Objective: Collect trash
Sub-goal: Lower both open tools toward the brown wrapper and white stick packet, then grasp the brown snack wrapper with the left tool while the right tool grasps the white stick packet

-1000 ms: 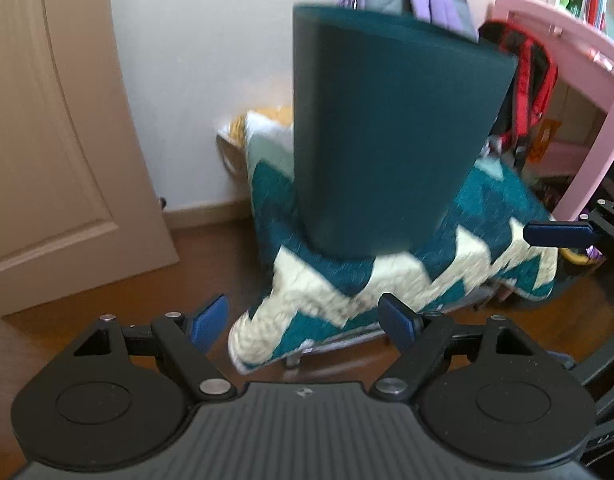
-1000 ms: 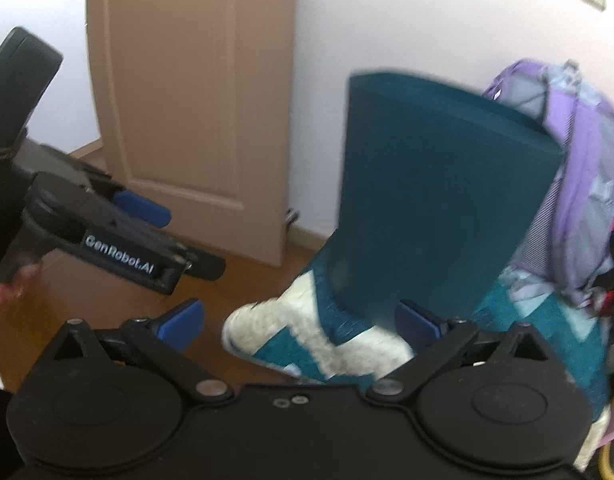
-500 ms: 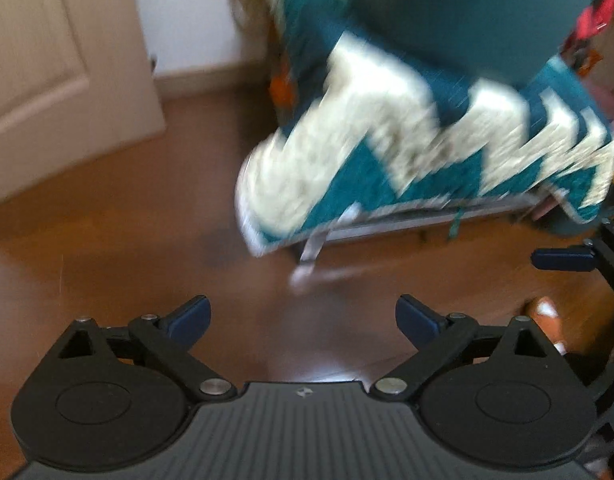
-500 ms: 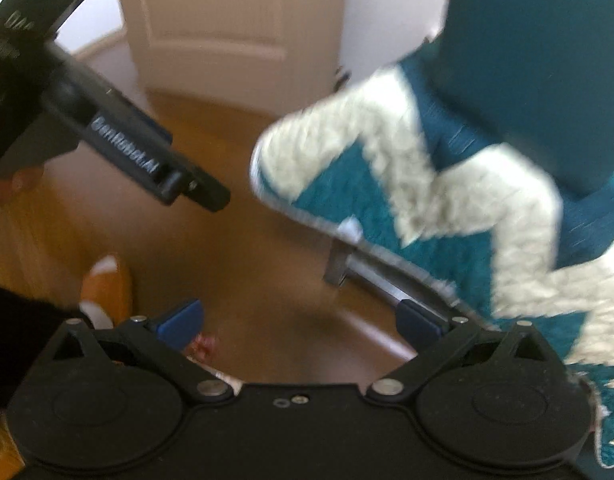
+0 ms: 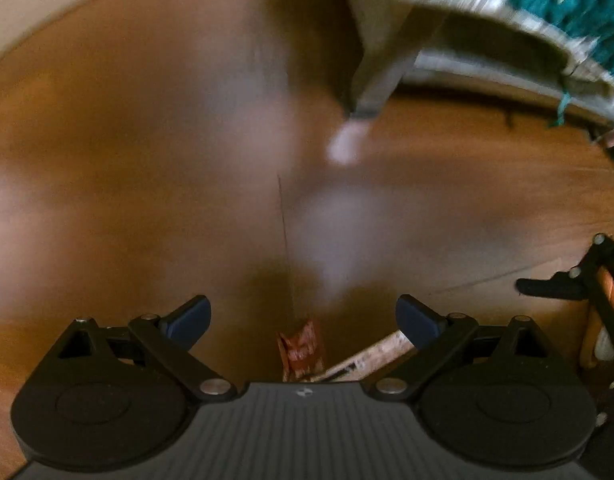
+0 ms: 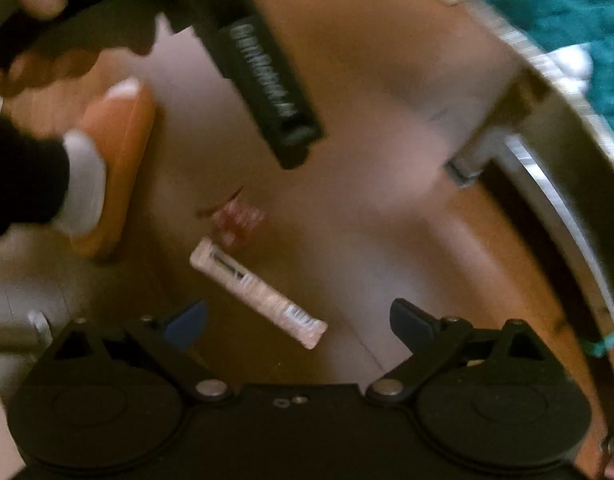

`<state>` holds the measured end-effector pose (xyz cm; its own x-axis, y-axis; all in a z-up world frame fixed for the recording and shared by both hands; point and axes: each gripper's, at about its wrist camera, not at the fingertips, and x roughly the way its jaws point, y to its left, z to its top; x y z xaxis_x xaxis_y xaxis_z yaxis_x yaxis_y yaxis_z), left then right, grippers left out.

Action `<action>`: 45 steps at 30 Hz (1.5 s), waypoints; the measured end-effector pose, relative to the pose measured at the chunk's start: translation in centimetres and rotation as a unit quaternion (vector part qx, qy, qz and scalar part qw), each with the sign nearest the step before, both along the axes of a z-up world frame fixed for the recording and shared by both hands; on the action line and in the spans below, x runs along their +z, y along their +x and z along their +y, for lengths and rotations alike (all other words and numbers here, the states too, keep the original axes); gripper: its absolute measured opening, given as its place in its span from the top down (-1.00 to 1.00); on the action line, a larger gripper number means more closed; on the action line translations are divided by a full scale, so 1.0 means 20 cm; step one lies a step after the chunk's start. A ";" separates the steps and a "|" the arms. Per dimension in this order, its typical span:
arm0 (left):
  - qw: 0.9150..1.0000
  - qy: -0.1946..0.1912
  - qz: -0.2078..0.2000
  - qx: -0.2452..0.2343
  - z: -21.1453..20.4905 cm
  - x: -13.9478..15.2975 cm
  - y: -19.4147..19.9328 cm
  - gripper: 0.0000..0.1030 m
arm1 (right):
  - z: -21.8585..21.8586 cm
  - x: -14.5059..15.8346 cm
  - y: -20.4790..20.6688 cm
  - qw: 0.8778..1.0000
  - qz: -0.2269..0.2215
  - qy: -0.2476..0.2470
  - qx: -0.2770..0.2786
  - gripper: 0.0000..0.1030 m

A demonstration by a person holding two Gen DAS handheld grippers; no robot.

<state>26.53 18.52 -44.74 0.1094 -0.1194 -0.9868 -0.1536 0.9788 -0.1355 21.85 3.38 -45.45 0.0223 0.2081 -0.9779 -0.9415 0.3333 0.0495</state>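
The brown wooden floor [image 5: 147,184] is smooth and glossy, throwing back pale glare. The teal-and-cream blanket [image 6: 579,32] looks like rough, fuzzy cloth. The red crinkled wrapper [image 5: 301,350] and the long white printed packet [image 6: 259,294] look like thin shiny film.

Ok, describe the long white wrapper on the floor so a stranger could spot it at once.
Start at the wooden floor beside the orange slipper. Two bits of litter lie there, close together. The white wrapper is the long, narrow stick with dark print, lying diagonally; the red wrapper beside it is short and crumpled.
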 end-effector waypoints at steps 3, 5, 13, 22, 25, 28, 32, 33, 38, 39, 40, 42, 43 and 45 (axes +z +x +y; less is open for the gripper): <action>1.000 -0.006 0.025 -0.003 0.00 -0.14 -0.03 -0.93 | 0.03 -0.14 -0.03 1.000 0.014 -0.010 0.020 -0.84; 0.999 -0.008 0.039 0.000 0.00 -0.22 -0.05 -0.93 | 0.06 -0.23 -0.06 0.999 0.021 -0.018 0.036 -0.78; 0.997 -0.020 0.066 0.015 0.00 -0.43 -0.09 -0.92 | 0.13 -0.44 -0.18 0.993 0.000 -0.027 0.119 -0.53; 0.996 -0.042 0.076 0.007 -0.01 -0.52 -0.14 -0.23 | 0.16 -0.52 -0.21 0.990 0.003 -0.035 0.140 -0.05; 0.996 -0.047 0.076 0.006 0.01 -0.53 -0.15 -0.06 | 0.15 -0.52 -0.23 0.989 -0.006 -0.029 0.147 0.02; 0.995 -0.054 0.079 0.005 0.01 -0.55 -0.16 0.16 | 0.13 -0.50 -0.24 0.987 -0.011 -0.026 0.159 0.22; 0.995 -0.059 0.076 0.004 0.01 -0.55 -0.18 0.36 | 0.09 -0.48 -0.28 0.985 -0.016 -0.031 0.169 0.36; 0.995 -0.060 0.074 0.003 0.00 -0.55 -0.19 0.40 | 0.09 -0.48 -0.28 0.985 -0.018 -0.033 0.169 0.41; 0.997 -0.059 0.055 0.012 0.02 -0.54 -0.20 0.46 | 0.06 -0.46 -0.27 0.987 -0.029 -0.056 0.148 0.57; 0.997 -0.059 0.051 0.016 0.02 -0.53 -0.19 0.46 | 0.04 -0.46 -0.26 0.988 -0.031 -0.062 0.141 0.60; 0.997 -0.060 0.047 0.020 0.03 -0.52 -0.19 0.46 | 0.02 -0.45 -0.25 0.988 -0.035 -0.071 0.130 0.61; 0.997 -0.059 0.039 0.024 0.05 -0.49 -0.19 0.47 | -0.02 -0.43 -0.21 0.990 -0.039 -0.084 0.105 0.62; 0.997 -0.060 0.037 0.027 0.05 -0.47 -0.18 0.47 | -0.04 -0.42 -0.19 0.991 -0.040 -0.092 0.090 0.63; 0.997 -0.061 0.029 0.031 0.07 -0.39 -0.18 0.47 | -0.09 -0.36 -0.14 0.992 -0.047 -0.101 0.059 0.63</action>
<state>22.84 19.86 -52.49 0.0633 -0.2328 -0.9705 -0.2250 0.9440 -0.2412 18.96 1.65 -52.72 0.1023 0.0137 -0.9947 -0.9718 0.2151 -0.0970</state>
